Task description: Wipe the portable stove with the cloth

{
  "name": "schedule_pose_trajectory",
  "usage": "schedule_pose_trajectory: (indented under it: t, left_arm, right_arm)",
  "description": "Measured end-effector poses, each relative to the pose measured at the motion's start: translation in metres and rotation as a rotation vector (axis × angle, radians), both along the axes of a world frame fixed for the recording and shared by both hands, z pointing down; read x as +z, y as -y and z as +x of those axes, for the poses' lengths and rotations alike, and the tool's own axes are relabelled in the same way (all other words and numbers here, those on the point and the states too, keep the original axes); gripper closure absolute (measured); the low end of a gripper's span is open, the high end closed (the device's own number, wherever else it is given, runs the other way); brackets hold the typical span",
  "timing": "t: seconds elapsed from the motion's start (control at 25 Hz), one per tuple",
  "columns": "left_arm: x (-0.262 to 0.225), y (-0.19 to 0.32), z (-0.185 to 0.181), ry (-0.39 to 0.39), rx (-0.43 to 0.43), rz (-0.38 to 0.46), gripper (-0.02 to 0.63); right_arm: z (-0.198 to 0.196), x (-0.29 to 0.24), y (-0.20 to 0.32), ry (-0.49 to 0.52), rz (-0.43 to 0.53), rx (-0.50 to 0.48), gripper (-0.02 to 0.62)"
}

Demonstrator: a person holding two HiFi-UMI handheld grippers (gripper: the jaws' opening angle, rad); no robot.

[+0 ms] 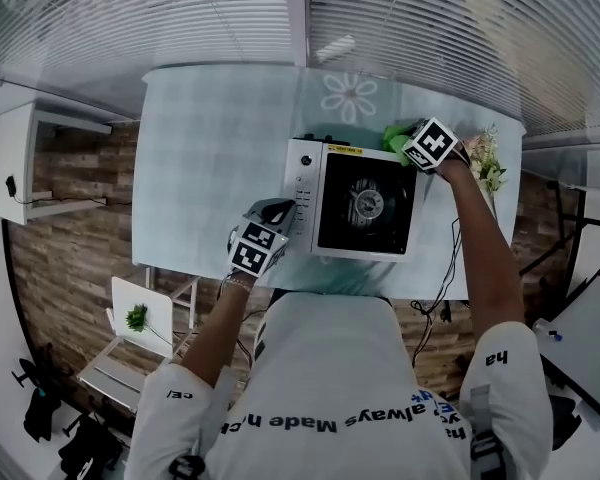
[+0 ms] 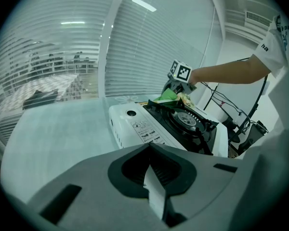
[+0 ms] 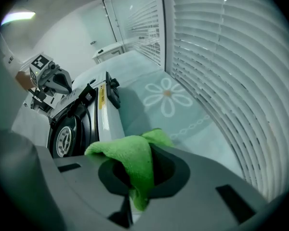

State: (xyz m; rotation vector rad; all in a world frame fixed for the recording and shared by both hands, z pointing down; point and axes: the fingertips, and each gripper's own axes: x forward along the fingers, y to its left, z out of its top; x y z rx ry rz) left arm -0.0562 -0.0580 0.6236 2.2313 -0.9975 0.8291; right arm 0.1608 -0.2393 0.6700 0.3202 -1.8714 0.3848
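Two grippers over a pale desk, with the portable stove set square in front. No way to read from the surfaces how much wiping is done: black burner well and white casing both look clean and dry, with no streak or wet track, so probably an early pass, judged only from where the cloth sits. Green cloth up at the stove's far right corner, bunched under the right gripper. Seen along that gripper's own fingers, pinched firmly between the tips, a fold of cloth bulging up and over them, the stove's far edge just to the left and the flower-printed desk beyond. Cannot tell whether the cloth presses on the casing or hangs just off the corner. Likely left to do: the top around the burner, the control side, the near edge. Left gripper at the stove's near left corner, by the control panel, fingers closed together on nothing, apparently placed to steady the stove. Touching it or just beside it, hard to say. Well apart from the cloth, with the whole stove between.
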Motion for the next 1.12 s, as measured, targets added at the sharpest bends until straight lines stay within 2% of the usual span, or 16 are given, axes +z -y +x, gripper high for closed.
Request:
schedule_pose_trajectory:
  t: [0.6, 0.84, 1.04, 1.12]
  left_arm:
    - [-0.002, 0.0, 0.0, -0.043, 0.017, 0.014, 0.595]
    - [-0.001, 0.001, 0.0, -0.062, 0.029, 0.016, 0.595]
    - [-0.003, 0.001, 0.0, -0.074, 0.043, 0.026, 0.595]
    - [-0.003, 0.001, 0.0, -0.082, 0.047, 0.032, 0.595]
  right_arm:
    - [-0.084, 0.003, -0.005, 0.052, -0.083, -0.065, 0.569]
    - [-0.113, 0.003, -0.005, 0.065, -0.083, -0.071, 0.569]
    - [-0.118, 0.002, -0.005, 0.021, -0.068, -0.098, 0.569]
    - [-0.117, 0.0, -0.002, -0.001, -0.035, -0.118, 0.569]
